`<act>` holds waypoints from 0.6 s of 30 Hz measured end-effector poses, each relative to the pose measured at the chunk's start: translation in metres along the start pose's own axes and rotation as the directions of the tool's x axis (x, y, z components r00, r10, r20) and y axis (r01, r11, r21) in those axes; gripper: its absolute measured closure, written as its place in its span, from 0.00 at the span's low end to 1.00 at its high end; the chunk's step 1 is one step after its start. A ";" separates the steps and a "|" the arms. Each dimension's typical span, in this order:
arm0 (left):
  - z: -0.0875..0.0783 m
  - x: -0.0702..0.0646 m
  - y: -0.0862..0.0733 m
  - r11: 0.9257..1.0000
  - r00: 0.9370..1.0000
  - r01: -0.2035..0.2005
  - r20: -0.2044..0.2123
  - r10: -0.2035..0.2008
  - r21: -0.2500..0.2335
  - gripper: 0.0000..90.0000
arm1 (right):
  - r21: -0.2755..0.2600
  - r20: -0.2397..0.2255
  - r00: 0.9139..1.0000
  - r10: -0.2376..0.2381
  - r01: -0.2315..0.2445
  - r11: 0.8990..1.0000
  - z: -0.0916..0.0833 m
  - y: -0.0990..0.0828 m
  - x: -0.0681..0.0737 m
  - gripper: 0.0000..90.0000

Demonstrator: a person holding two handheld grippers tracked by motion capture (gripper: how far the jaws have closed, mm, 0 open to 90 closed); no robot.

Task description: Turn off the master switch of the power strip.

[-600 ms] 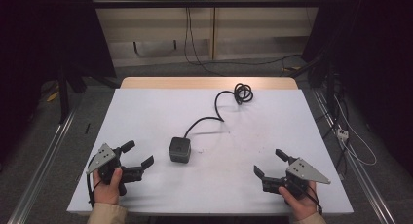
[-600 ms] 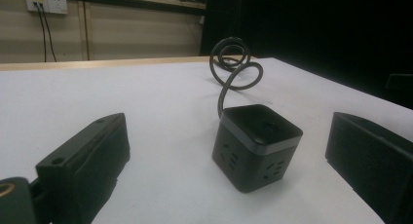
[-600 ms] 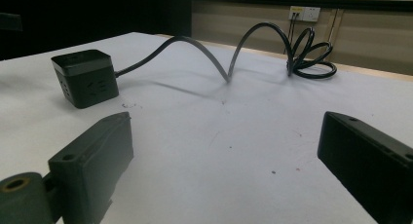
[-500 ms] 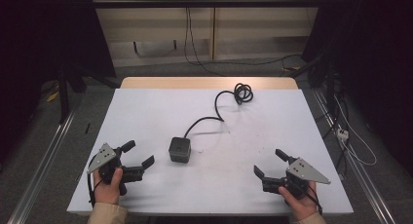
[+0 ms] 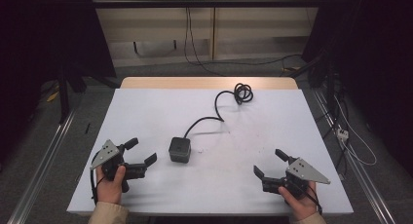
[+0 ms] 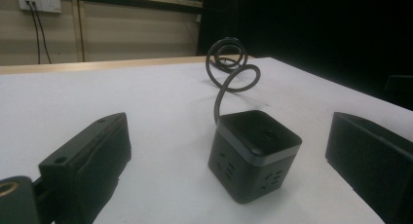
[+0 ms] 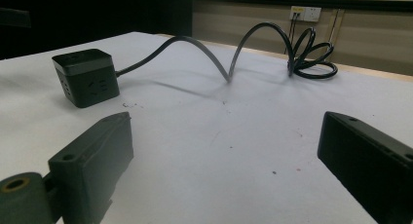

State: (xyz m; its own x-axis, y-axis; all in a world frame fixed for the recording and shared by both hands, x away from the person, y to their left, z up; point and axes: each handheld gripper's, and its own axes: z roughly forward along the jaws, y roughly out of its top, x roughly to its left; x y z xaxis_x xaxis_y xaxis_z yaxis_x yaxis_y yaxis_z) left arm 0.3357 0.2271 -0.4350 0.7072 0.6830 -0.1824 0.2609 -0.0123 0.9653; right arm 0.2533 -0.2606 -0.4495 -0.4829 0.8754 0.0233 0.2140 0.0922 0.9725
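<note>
The black cube power strip (image 5: 179, 149) sits flat on the white surface (image 5: 146, 112), just ahead of the left tool (image 5: 142, 153) and slightly toward that tool's inner side. In the left gripper view the cube (image 6: 253, 153) stands in the gap between the two black jaws, a little nearer the right-hand jaw, one corner turned toward the camera, its socket faces angled to either side. So the jaws would meet it corner-on unless the wrist turns somewhat.

Its black cable (image 5: 214, 112) leaves the far side of the cube, arches up off the surface and ends in a loose coil (image 5: 242, 93) near the far edge, well beyond both tools. Cube and cable together run away from the left tool, toward the far right.

The left tool is spread wide with nothing between its pads; the cube is near but not touched. The right tool (image 5: 272, 166) is likewise wide open and empty, resting low over the near right part of the surface. From it the cube (image 7: 85, 77) lies well off to the left and farther ahead.

The left tool is clearly the nearer one; I judge a short push forward would bring the cube between its jaws.
</note>
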 end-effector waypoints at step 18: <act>0.015 -0.002 0.005 1.000 1.000 0.009 0.019 -0.010 0.027 0.07 | -0.001 0.004 1.000 0.000 0.000 1.000 0.000 0.000 -0.001 0.06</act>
State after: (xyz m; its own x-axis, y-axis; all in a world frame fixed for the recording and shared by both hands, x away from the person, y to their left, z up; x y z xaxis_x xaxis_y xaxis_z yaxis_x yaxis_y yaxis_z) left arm 0.3453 0.2145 -0.4325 0.7168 0.6693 -0.1954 0.2850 -0.0254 0.9582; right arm 0.2533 -0.2613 -0.4493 -0.4797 0.8771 0.0228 0.2134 0.0914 0.9727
